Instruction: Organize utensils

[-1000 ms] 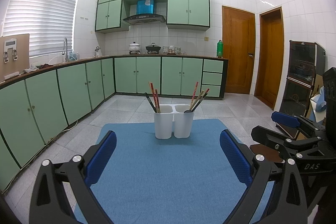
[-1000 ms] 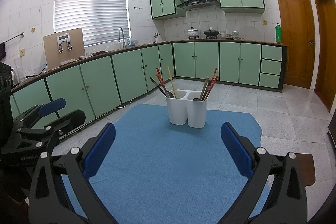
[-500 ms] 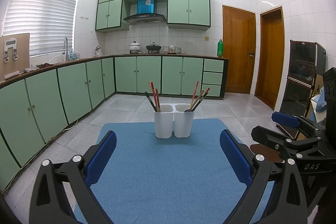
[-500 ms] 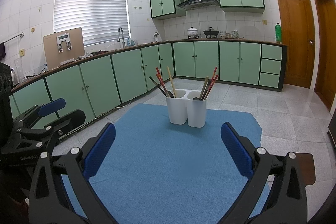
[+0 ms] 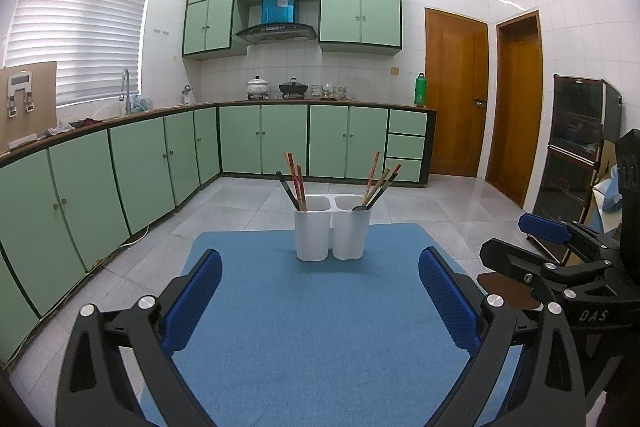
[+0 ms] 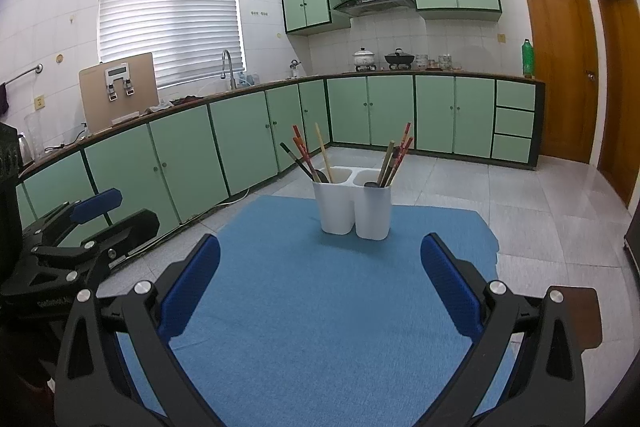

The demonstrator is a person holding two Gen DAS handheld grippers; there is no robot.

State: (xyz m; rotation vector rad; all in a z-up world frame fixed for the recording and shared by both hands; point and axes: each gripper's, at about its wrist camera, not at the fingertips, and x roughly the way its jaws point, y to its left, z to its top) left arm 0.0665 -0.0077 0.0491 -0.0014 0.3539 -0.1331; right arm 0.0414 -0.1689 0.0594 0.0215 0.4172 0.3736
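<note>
Over on the left, the left gripper [image 5: 320, 303] hangs above the near part of the blue-covered surface [image 5: 320, 327], its blue pads spread wide with nothing between them. Ahead, at the far middle of the surface, stands a white two-compartment holder [image 5: 332, 233]; its left compartment holds red, black and pale chopsticks [image 5: 295, 183], its right compartment more chopsticks and a dark spoon [image 5: 378, 183]. To the right, the right gripper [image 6: 320, 293] is likewise spread wide and empty, well short of the holder.

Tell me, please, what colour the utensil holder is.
White, clearest in the left wrist view: utensil holder.
</note>
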